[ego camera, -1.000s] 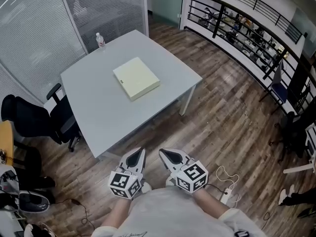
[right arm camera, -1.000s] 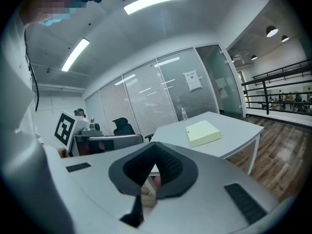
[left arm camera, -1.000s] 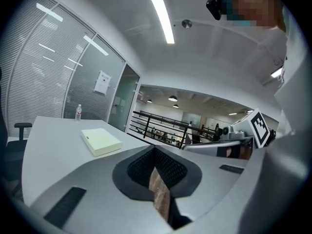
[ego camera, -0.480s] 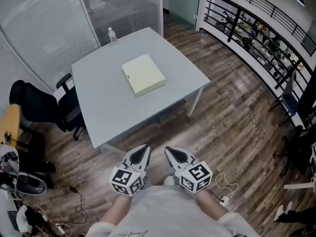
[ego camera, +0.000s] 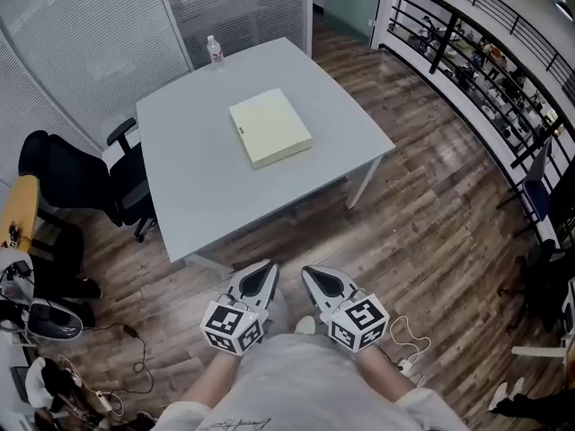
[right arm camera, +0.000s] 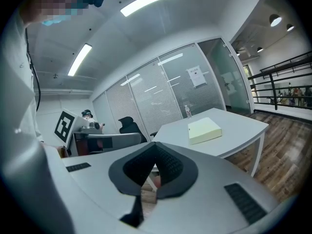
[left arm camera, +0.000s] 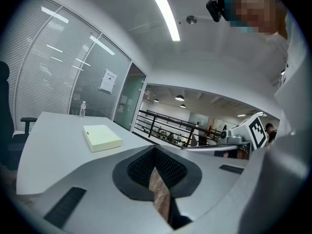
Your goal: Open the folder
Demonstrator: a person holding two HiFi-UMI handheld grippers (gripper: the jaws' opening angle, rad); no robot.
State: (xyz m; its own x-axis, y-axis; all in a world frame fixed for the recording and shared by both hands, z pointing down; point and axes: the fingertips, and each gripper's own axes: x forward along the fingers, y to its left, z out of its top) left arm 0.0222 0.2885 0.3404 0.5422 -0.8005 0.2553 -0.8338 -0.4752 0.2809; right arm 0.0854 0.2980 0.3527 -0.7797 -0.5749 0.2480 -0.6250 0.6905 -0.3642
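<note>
**Item: folder (ego camera: 270, 127), closed, for opening.**

Risks, judged from the present layout:
- Both grippers are held low in front of the person, well short of the worktop (ego camera: 202, 187). The left gripper (ego camera: 266, 268) and right gripper (ego camera: 309, 275) each have their jaws drawn together with nothing between them. Arriving at the cover like that would give a shove, not a grasp.
- The cover lies flush on the body, so a jaw tip may fail to get under its edge and skate the folder across the smooth worktop.
- If one gripper lifts without the other pinning the base, the whole folder may rise or tip, not just the cover.
- Which long edge is the spine cannot be told for certain, and prying at the wrong side would achieve nothing.
- The bottle (ego camera: 214, 50) stands at the far corner, well apart, and is unlikely to be struck.

Description: pale yellow, rectangular and thick, lying flat and fully closed. It sits near the middle of the grey worktop, turned slightly askew to the worktop's edges. A small dark mark shows near one long side.
</note>
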